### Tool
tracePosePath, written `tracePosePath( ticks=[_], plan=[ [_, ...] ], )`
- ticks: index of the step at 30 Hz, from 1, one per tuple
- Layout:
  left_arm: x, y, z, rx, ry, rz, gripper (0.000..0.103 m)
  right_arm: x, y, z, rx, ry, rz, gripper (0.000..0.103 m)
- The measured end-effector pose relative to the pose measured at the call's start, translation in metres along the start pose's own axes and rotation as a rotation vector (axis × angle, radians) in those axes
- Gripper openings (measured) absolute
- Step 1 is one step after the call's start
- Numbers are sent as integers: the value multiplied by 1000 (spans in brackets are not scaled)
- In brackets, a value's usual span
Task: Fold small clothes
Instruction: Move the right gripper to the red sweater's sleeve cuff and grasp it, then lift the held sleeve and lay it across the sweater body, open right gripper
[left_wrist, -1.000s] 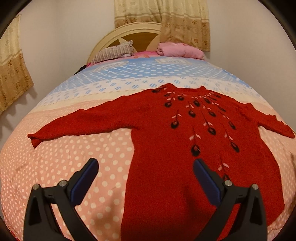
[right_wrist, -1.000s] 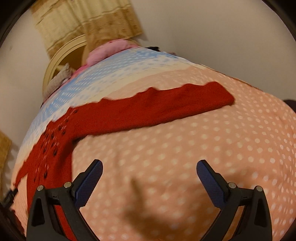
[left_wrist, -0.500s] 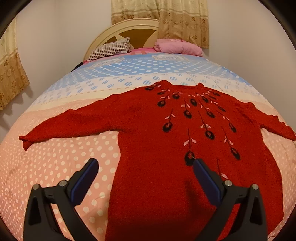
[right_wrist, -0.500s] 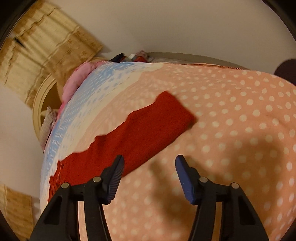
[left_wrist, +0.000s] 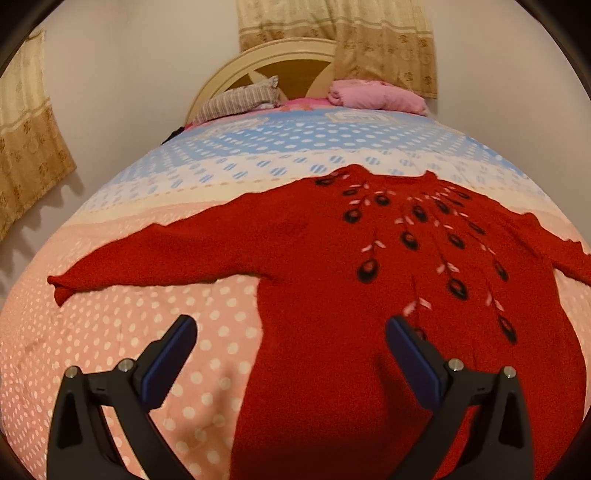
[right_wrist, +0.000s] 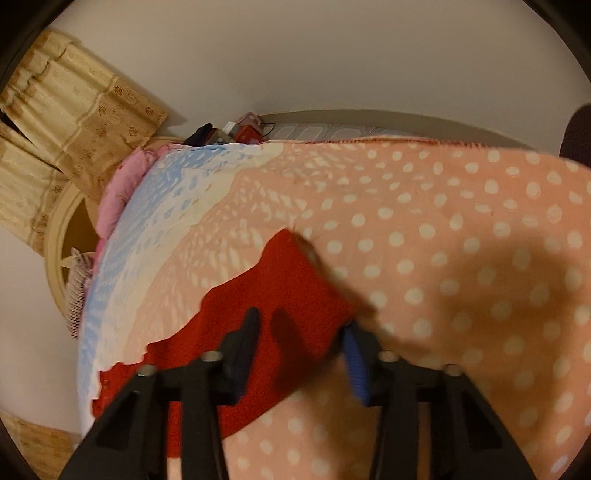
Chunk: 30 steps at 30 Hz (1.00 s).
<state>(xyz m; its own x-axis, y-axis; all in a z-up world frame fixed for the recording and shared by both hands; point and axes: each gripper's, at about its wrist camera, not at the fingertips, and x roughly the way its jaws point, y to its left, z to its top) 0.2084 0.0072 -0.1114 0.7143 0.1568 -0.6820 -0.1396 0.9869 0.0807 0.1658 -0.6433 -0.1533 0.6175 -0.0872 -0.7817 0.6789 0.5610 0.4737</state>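
A red knitted sweater (left_wrist: 332, 295) with black and pink motifs lies flat on the bed, both sleeves spread out. My left gripper (left_wrist: 291, 354) is open and empty, hovering over the sweater's left side edge below the left sleeve (left_wrist: 147, 258). In the right wrist view my right gripper (right_wrist: 301, 347) is open, its jaws standing either side of the end of the right sleeve (right_wrist: 280, 295), low over the bedspread. Its fingers (right_wrist: 243, 343) are not closed on the cloth.
The bedspread (left_wrist: 110, 350) is pink with white dots, turning cream and blue toward the headboard (left_wrist: 280, 59). A striped pillow (left_wrist: 240, 99) and a pink pillow (left_wrist: 376, 96) lie at the head. Curtains hang behind. Small items (right_wrist: 236, 133) sit beyond the bed's far edge.
My right gripper has moved down and forward onto the right sleeve's cuff, and its jaws have narrowed around it. My left gripper has shifted slightly left over the sweater.
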Motion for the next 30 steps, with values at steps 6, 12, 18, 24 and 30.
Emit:
tracePosePath(
  ticks=[6, 12, 18, 24, 30],
  plan=[
    [1, 10, -3, -30, 11, -6, 103, -4, -2, 2, -22, -10, 38, 9],
    [-3, 25, -3, -91, 11, -20, 103, -42, 38, 7, -119, -78, 111, 8],
    [-6, 29, -4, -94, 4, -17, 103, -92, 96, 19, -227, -159, 177, 8],
    [-6, 31, -5, -83, 9, -19, 103, -113, 156, 10, -334, -183, 231, 8],
    [-6, 36, -9, -87, 14, -30, 103, -118, 211, -13, -439, -180, 270, 8]
  ],
)
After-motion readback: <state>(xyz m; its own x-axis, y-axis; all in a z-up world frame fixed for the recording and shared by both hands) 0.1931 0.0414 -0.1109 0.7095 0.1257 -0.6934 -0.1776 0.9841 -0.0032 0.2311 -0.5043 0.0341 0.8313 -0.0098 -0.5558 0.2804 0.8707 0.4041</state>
